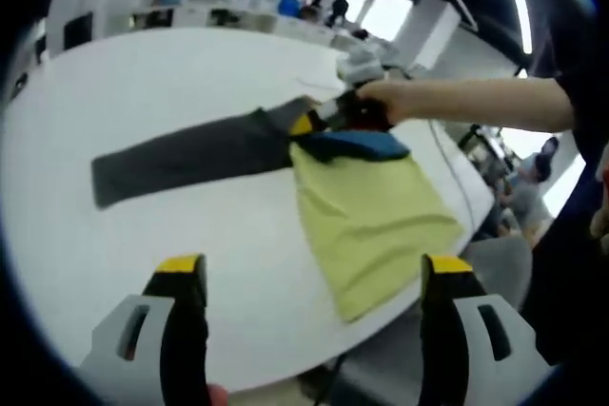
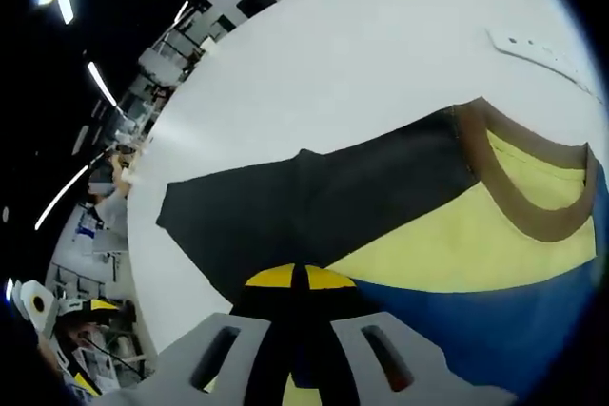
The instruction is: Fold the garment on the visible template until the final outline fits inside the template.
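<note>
A: While the white table (image 1: 171,73) takes up most of what lies ahead of the left gripper (image 1: 314,282), where is the garment (image 1: 371,216)?

B: Well beyond its spread, empty jaws and a little right of them: yellow body, dark sleeve (image 1: 181,161) running left, blue panel (image 1: 357,145) near the top.

A: And the right gripper (image 2: 298,278)?

B: Its jaws are pinched together on the garment, right at their tips, where dark sleeve, yellow and blue meet; the brown collar (image 2: 533,211) lies ahead to the right.

A: How will it handle?

B: I judge it light, soft and limp; it will sag and drag. Best taken at a hem or corner, by both grippers. I can't make out a template.
</note>
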